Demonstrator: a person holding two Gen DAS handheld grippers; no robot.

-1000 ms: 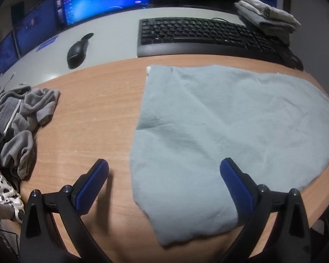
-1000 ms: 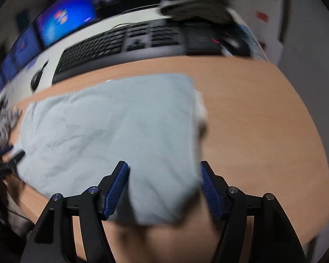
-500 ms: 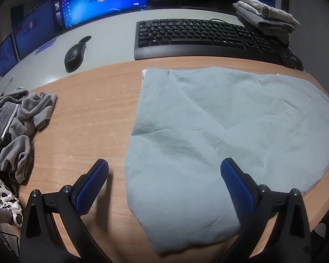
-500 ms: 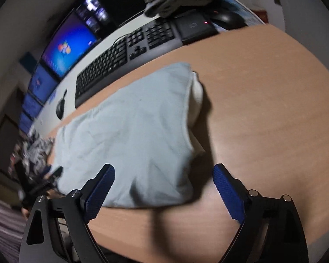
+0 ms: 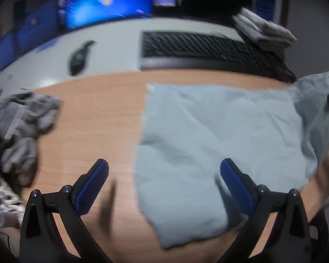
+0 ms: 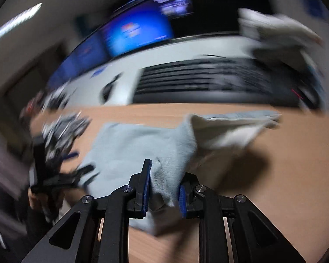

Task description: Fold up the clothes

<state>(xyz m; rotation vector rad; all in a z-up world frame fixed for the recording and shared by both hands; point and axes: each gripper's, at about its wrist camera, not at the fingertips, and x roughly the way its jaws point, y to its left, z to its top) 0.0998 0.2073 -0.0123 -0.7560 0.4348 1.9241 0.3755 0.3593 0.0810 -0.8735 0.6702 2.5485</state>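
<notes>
A pale blue-grey garment [image 5: 219,135] lies spread on the wooden table [image 5: 94,114]. My left gripper [image 5: 164,179] is open, low over the garment's near left edge, with its right finger over the cloth. In the right wrist view my right gripper [image 6: 164,186] is shut on the garment's [image 6: 142,149] near right edge and lifts it, so the right side [image 6: 226,127] is raised and shows its whitish underside. The lifted side also shows at the right of the left wrist view [image 5: 318,100]. That view is blurred.
A black keyboard [image 5: 204,50] and mouse [image 5: 79,59] sit behind the garment, with lit monitors [image 5: 107,2] beyond. A stack of folded clothes [image 5: 265,30] lies at the back right. A heap of grey clothes [image 5: 24,127] lies at the left.
My right gripper went from open above the garment's right edge to shut on it and lifted that side. My left gripper stayed open and shifted slightly.
</notes>
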